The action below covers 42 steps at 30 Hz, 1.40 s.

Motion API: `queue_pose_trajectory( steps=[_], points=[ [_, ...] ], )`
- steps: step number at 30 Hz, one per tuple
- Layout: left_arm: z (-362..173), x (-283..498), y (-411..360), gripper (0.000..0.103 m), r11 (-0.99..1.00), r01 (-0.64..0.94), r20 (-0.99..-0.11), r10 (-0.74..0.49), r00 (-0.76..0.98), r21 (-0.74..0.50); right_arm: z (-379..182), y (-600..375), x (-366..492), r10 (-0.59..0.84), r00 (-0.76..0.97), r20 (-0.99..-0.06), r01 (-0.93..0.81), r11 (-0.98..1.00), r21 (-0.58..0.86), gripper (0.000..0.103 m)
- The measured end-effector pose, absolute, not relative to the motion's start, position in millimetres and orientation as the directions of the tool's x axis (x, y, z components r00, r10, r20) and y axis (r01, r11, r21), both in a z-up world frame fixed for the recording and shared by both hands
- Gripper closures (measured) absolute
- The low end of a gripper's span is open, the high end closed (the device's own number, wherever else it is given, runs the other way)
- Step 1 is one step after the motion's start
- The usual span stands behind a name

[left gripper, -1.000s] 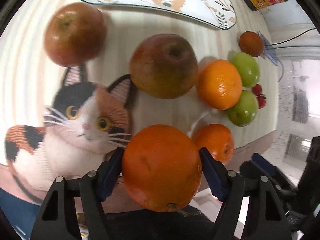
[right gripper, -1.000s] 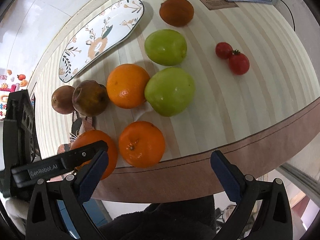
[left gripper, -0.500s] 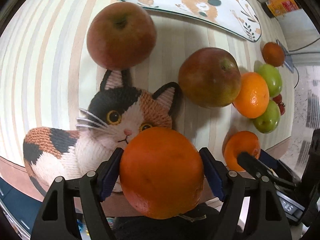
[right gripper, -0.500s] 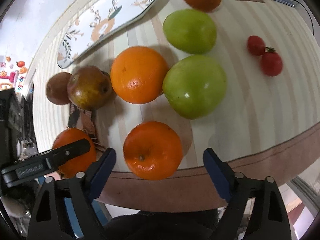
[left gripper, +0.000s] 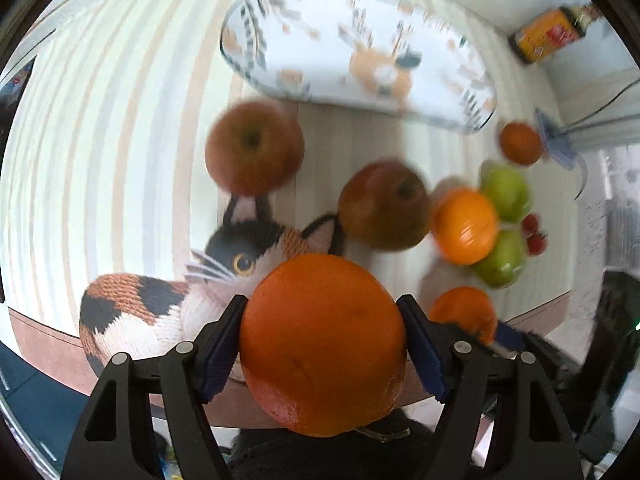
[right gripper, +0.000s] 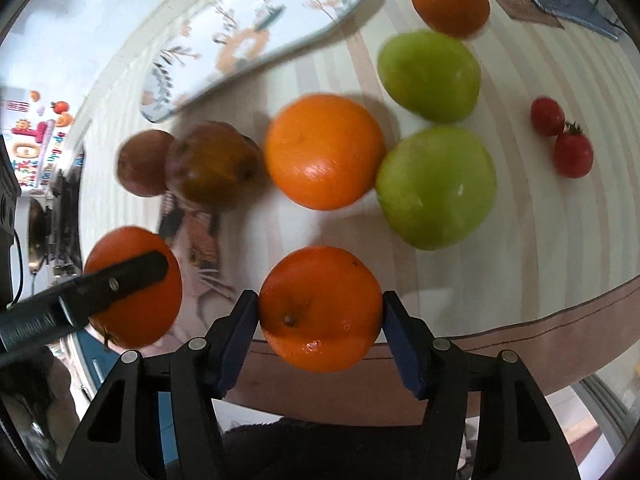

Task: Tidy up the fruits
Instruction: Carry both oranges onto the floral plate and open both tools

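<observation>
Right wrist view: right gripper, jaws just closing, pinched an orange, stem end facing camera, at the striped table edge.

We saw a round table with a pale striped cloth and a brown edge. Past it stood a white wall with colourful stickers, and a bottle lay beyond the table.

A plate is set at eleven o'clock on the table; tomatoes at three; apples between.
</observation>
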State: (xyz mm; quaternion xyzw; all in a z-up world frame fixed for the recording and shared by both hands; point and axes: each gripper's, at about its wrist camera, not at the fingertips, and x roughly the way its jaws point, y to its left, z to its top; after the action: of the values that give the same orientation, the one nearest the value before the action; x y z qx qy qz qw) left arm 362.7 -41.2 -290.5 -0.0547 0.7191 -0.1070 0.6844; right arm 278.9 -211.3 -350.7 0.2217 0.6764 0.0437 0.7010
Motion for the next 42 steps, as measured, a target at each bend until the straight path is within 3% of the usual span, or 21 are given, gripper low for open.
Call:
queue_pose_trajectory(
  steps=[6, 11, 19, 32, 33, 35, 38, 42],
  points=[
    [-229.5, 402.9, -34.8, 0.030, 0.932, 0.034, -0.932, -0.362, 0.014, -0.361, -293.7, -223.0, 317.7, 0.417, 0.202, -0.886, 0.206, 0.867, 0.454, 0.038],
    [-224.1, 458.8, -40.9, 0.030, 0.944, 0.040, -0.942, -0.329, 0.060, -0.327, -276.4, -232.9, 394.3, 0.356, 0.271, -0.894, 0.153, 0.901, 0.405, 0.038],
    [-296.3, 551.0, -72.5, 0.030, 0.965, 0.016, -0.965, -0.261, -0.031, -0.261, -326.2, -239.8, 496.6, 0.265, 0.190, -0.945, 0.123, 0.949, 0.291, 0.038],
    [-332.6, 576.4, -93.1, 0.029, 0.986, 0.013, -0.977, -0.161, -0.140, -0.165, -360.7, -261.2, 531.9, 0.282, 0.092, -0.955, 0.113, 0.950, 0.291, 0.037],
    [-334.7, 576.5, -94.9, 0.029, 0.987, 0.020, -0.978, -0.154, -0.143, -0.159, -360.6, -264.4, 532.8, 0.294, 0.084, -0.952, 0.120, 0.946, 0.302, 0.036],
    [-337.3, 575.9, -97.0, 0.029, 0.987, 0.024, -0.978, -0.154, -0.140, -0.159, -358.5, -267.0, 534.8, 0.299, 0.080, -0.951, 0.123, 0.944, 0.307, 0.011],
    [-335.8, 576.1, -98.1, 0.015, 0.981, 0.014, -0.974, -0.188, -0.126, -0.191, -353.0, -268.5, 534.2, 0.291, 0.065, -0.955, 0.123, 0.947, 0.297, 0.010],
    [-319.3, 579.2, -96.5, 0.014, 0.979, 0.014, -0.976, -0.202, -0.087, -0.204, -350.6, -263.9, 536.8, 0.241, 0.040, -0.970, 0.121, 0.962, 0.244, 0.009]
  ],
)
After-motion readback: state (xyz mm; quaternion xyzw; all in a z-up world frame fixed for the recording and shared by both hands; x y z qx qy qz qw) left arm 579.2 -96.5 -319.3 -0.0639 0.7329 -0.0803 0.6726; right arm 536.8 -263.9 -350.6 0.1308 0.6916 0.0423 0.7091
